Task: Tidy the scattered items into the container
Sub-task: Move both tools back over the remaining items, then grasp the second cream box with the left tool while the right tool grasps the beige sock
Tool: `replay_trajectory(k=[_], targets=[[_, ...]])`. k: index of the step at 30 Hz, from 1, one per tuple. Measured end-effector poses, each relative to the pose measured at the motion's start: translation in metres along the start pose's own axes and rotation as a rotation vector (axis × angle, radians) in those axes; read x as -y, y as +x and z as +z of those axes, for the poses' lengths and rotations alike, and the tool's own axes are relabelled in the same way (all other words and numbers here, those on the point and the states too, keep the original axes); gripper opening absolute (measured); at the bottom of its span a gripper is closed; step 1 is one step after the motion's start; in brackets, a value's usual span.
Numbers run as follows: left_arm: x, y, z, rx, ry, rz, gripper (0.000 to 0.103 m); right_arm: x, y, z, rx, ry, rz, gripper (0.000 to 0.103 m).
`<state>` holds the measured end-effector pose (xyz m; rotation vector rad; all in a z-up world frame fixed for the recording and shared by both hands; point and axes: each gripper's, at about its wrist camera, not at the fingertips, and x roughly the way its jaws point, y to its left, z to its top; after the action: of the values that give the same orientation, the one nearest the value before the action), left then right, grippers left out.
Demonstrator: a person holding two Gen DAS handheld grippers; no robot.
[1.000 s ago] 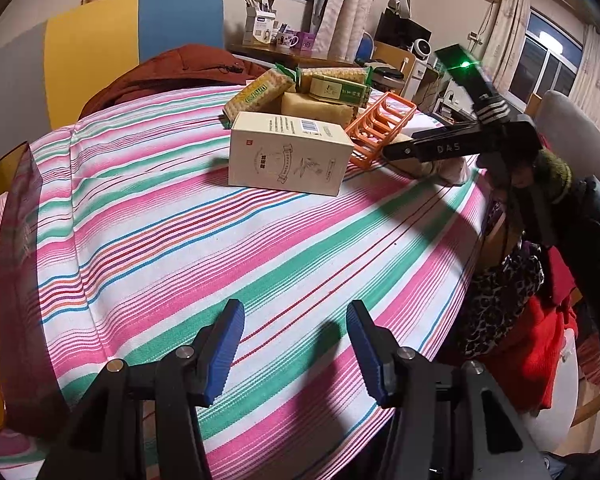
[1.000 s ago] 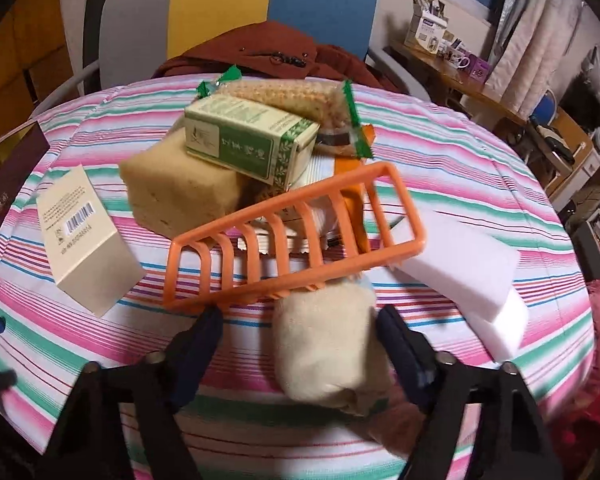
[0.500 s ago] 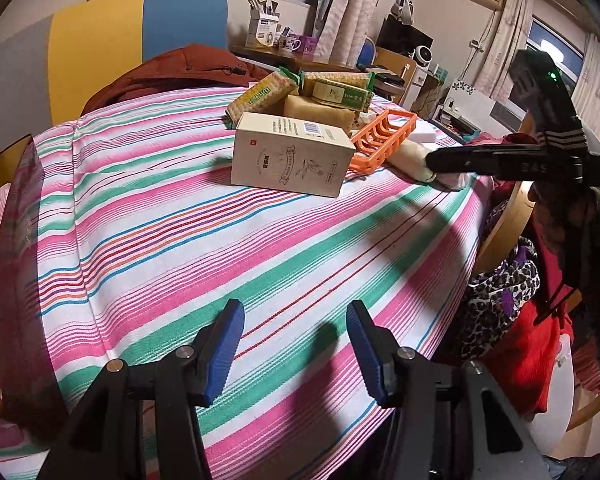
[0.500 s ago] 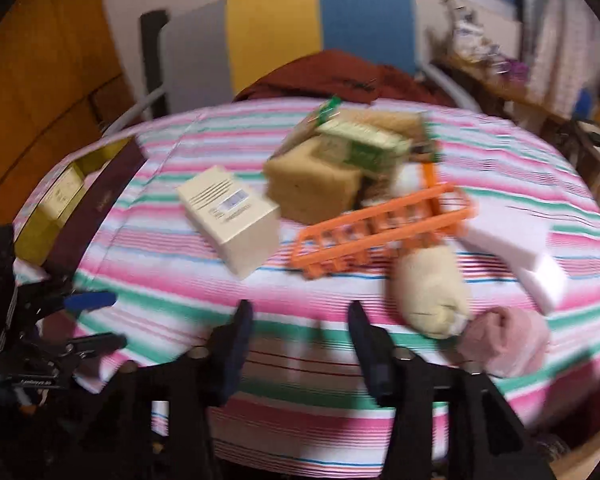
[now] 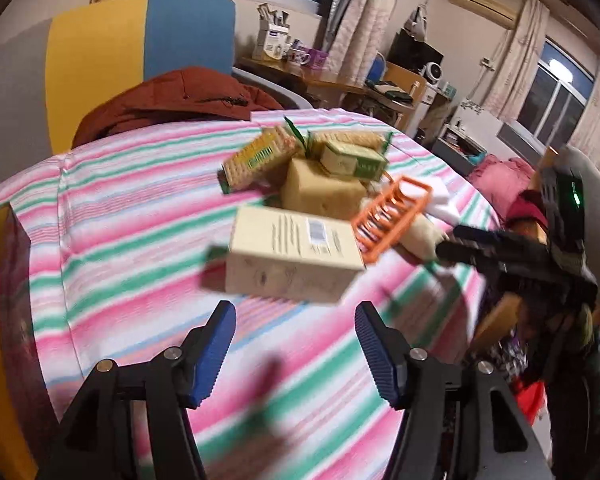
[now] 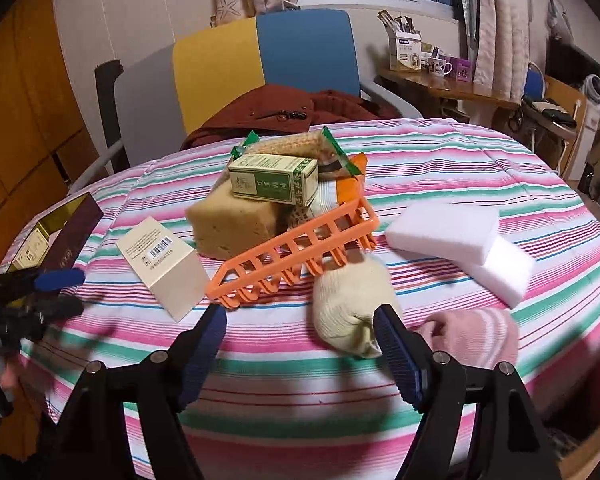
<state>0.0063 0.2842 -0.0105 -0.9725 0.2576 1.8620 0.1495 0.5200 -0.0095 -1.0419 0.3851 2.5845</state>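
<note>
Left wrist view: the left gripper point(image 5: 296, 344) stands with its jaws wide and empty; they have just been opening, with nothing between them. The cream carton point(image 5: 296, 256) lies on the striped counter point(image 5: 120, 208) at 12 o'clock from these jaws, just ahead of them, its long axis running from 9 to 3 o'clock. A straight approach would span the carton's short side.

At 1 o'clock behind the carton sits the orange basket point(image 5: 392, 216), tilted against a pile of boxes and a tan block point(image 5: 320, 192).

Right wrist view: the right gripper point(image 6: 300, 344) also has its jaws wide and empty, having just been opening. The cream sock roll point(image 6: 352, 308) lies on the counter at 1 o'clock, beside the right-hand jaw; whether it touches cannot be told. The pink sock point(image 6: 472, 336) lies at 3 o'clock, the white sponges point(image 6: 460, 240) at 2 o'clock.

Judgement: the left hand is nearer the carton, the right hand nearer the socks. The basket lies at 12 o'clock from the right jaws.
</note>
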Motion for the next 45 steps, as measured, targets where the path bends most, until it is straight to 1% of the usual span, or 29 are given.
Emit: replay_trajectory(k=[3, 6, 8, 10, 11, 12, 13, 14, 15, 17, 19, 21, 24, 26, 27, 30, 33, 35, 36, 37, 40, 42, 45], targets=[[0.000, 0.007, 0.008, -0.005, 0.013, 0.029, 0.063, -0.002, -0.002, -0.004, 0.028, 0.008, 0.013, 0.077], [-0.002, 0.014, 0.014, -0.003, 0.024, 0.071, 0.062, -0.009, -0.010, -0.007, 0.062, -0.005, 0.104, 0.077], [-0.005, 0.019, 0.018, -0.034, 0.023, 0.067, 0.061, -0.012, -0.013, -0.011, 0.075, -0.014, 0.141, 0.078], [-0.008, 0.016, 0.016, -0.041, -0.023, 0.011, 0.062, -0.015, -0.017, -0.012, 0.084, -0.007, 0.164, 0.078], [-0.008, 0.014, 0.013, -0.045, -0.033, -0.012, 0.063, -0.015, -0.022, -0.009, 0.102, 0.016, 0.237, 0.078], [-0.009, 0.012, 0.009, -0.052, -0.046, -0.020, 0.065, -0.016, -0.024, -0.005, 0.115, 0.040, 0.318, 0.081], [-0.011, 0.012, 0.005, -0.060, -0.062, -0.024, 0.065, -0.018, -0.024, 0.001, 0.120, 0.057, 0.400, 0.089], [-0.013, 0.012, 0.001, -0.067, -0.079, -0.035, 0.066, -0.023, -0.021, 0.007, 0.130, 0.065, 0.442, 0.092], [-0.015, 0.010, -0.005, -0.069, -0.099, -0.050, 0.067, -0.028, -0.017, 0.013, 0.132, 0.064, 0.463, 0.095], [-0.016, 0.007, -0.009, -0.069, -0.118, -0.060, 0.070, -0.043, -0.001, 0.024, 0.110, 0.051, 0.494, 0.095], [-0.017, 0.004, -0.016, -0.070, -0.126, -0.063, 0.071, -0.058, 0.022, 0.037, 0.078, 0.049, 0.506, 0.095], [-0.019, 0.004, -0.021, -0.088, -0.131, -0.052, 0.071, -0.067, 0.038, 0.045, 0.051, 0.034, 0.517, 0.095], [-0.022, 0.003, -0.025, -0.092, -0.134, -0.036, 0.071, -0.079, 0.065, 0.052, -0.017, 0.036, 0.508, 0.094], [-0.024, 0.000, -0.029, -0.086, -0.143, -0.041, 0.071, -0.079, 0.077, 0.052, -0.045, 0.039, 0.467, 0.095], [-0.024, -0.001, -0.030, -0.083, -0.142, -0.038, 0.071, -0.079, 0.081, 0.051, -0.062, 0.050, 0.475, 0.095], [-0.026, -0.002, -0.033, -0.083, -0.148, -0.036, 0.071, -0.081, 0.085, 0.045, -0.113, 0.084, 0.523, 0.095], [-0.028, -0.005, -0.035, -0.076, -0.167, -0.031, 0.071, -0.095, 0.080, 0.035, -0.160, 0.101, 0.612, 0.095], [-0.030, -0.008, -0.037, -0.065, -0.178, -0.037, 0.072, -0.105, 0.074, 0.027, -0.176, 0.100, 0.679, 0.096], [-0.031, -0.010, -0.037, -0.057, -0.180, -0.033, 0.073, -0.111, 0.069, 0.024, -0.175, 0.095, 0.696, 0.096], [-0.030, -0.011, -0.037, -0.052, -0.176, -0.023, 0.076, -0.115, 0.062, 0.020, -0.164, 0.085, 0.698, 0.096], [-0.027, -0.012, -0.034, -0.042, -0.157, -0.008, 0.077, -0.112, 0.039, 0.013, -0.103, 0.076, 0.656, 0.096], [-0.022, -0.010, -0.029, -0.037, -0.138, -0.002, 0.077, -0.100, 0.018, 0.006, -0.044, 0.062, 0.562, 0.096], [-0.012, -0.004, -0.023, -0.028, -0.114, 0.026, 0.077, -0.078, -0.009, -0.004, 0.023, 0.012, 0.371, 0.096]])
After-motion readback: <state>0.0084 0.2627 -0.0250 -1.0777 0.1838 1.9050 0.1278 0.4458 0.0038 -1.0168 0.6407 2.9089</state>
